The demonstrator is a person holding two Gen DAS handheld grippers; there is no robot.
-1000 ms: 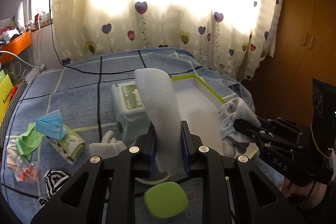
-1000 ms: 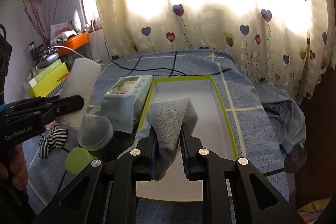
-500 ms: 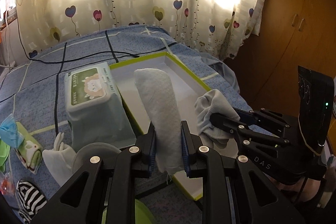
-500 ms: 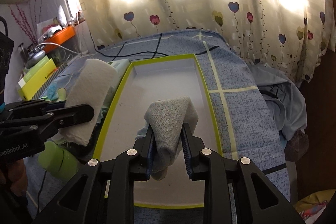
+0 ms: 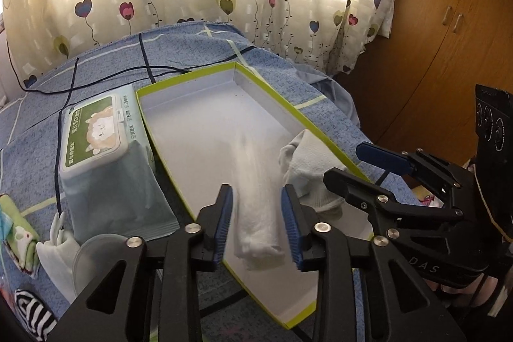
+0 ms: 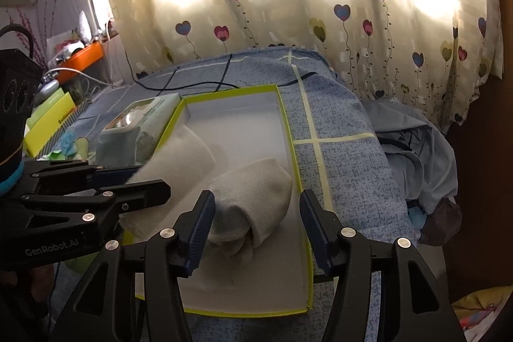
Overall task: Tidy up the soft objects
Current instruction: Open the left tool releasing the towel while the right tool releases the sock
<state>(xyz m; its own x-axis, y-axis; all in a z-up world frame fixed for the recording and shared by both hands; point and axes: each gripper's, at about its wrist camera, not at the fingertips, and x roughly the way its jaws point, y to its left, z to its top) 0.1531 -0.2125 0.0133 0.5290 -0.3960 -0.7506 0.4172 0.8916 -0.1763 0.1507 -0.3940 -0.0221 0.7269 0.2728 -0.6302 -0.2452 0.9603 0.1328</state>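
Observation:
A white box with a lime-green rim (image 5: 261, 79) (image 6: 290, 130) lies on the blue bed. My left gripper (image 5: 258, 225) is open; a long white sock (image 5: 256, 207) lies blurred between its fingers, in the box. My right gripper (image 6: 255, 226) is open around a folded grey-white sock (image 6: 253, 204) resting in the box by its right wall. That sock also shows in the left wrist view (image 5: 307, 169), with the right gripper (image 5: 359, 164) open beside it. The left gripper (image 6: 141, 178) shows at the left of the right wrist view, by the long sock (image 6: 179, 162).
A pack of wet wipes (image 5: 99, 146) (image 6: 141, 124) stands left of the box. Small socks, a white glove (image 5: 57, 242) and a striped sock (image 5: 29, 313) lie at the left. A black cable (image 5: 105, 76) crosses the bed. Bedclothes (image 6: 413, 146) hang at the right, by a wooden wardrobe (image 5: 449, 21).
Both grippers have opened and let go of their socks, which now lie in the box. Both grippers have moved forward and lower over the box.

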